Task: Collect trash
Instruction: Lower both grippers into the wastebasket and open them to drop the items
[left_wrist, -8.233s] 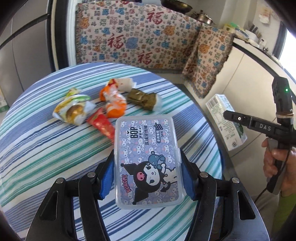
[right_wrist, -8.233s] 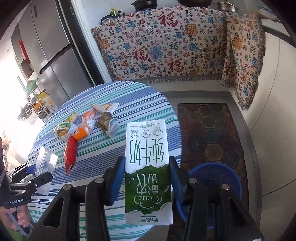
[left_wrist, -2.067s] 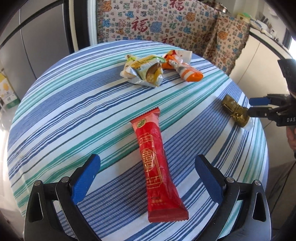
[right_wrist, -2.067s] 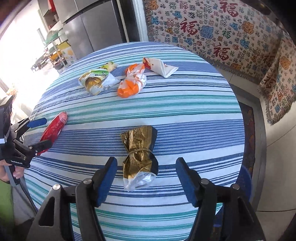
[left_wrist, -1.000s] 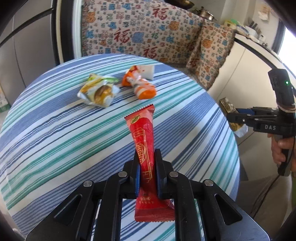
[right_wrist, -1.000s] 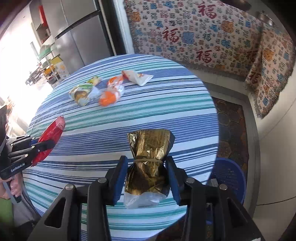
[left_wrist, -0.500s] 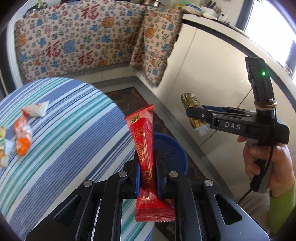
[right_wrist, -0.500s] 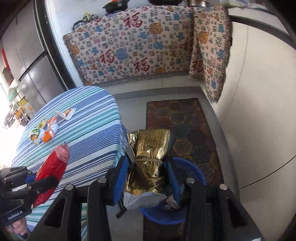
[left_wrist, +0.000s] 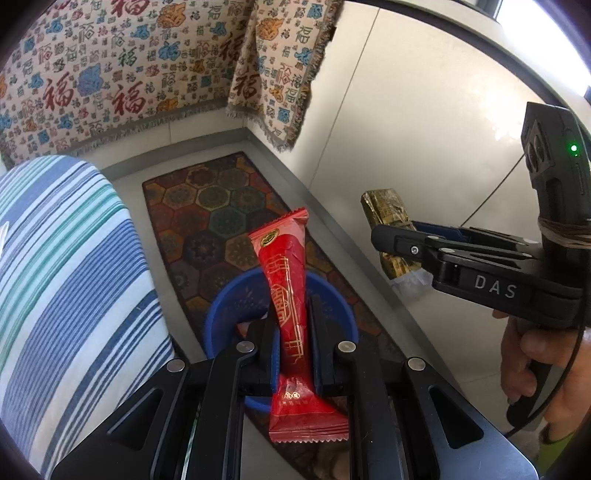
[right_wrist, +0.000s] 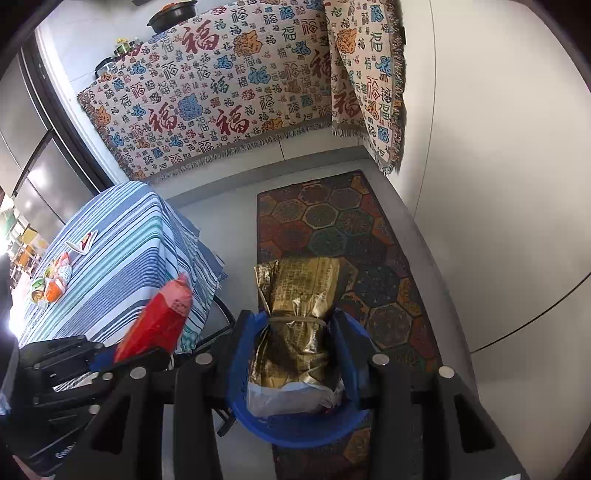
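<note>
In the left wrist view, our left tool (left_wrist: 291, 343) is clamped on a red snack wrapper (left_wrist: 290, 295), its pads pressing the wrapper's narrow middle while both ends stick out, the top end pointing up and away. Directly below it on the floor sits a blue trash basket (left_wrist: 221, 314), on a hexagon-patterned rug (left_wrist: 218, 206). The striped counter (left_wrist: 62, 266) fills the left side. At right we see our right tool (left_wrist: 397, 240) held by a hand (left_wrist: 535, 354), gripping a gold foil wrapper (left_wrist: 388, 218) out over the floor beside the basket.

In the right wrist view, our right tool (right_wrist: 295, 350) is closed on the gold foil wrapper (right_wrist: 299, 295), pinched at its tied waist, with the clear end hanging toward us. The blue trash basket (right_wrist: 295, 432) lies right beneath it. At left, the left tool (right_wrist: 125, 363) holds the red snack wrapper (right_wrist: 159, 321) beside the counter (right_wrist: 122, 258), where a few more wrappers (right_wrist: 51, 284) lie.
</note>
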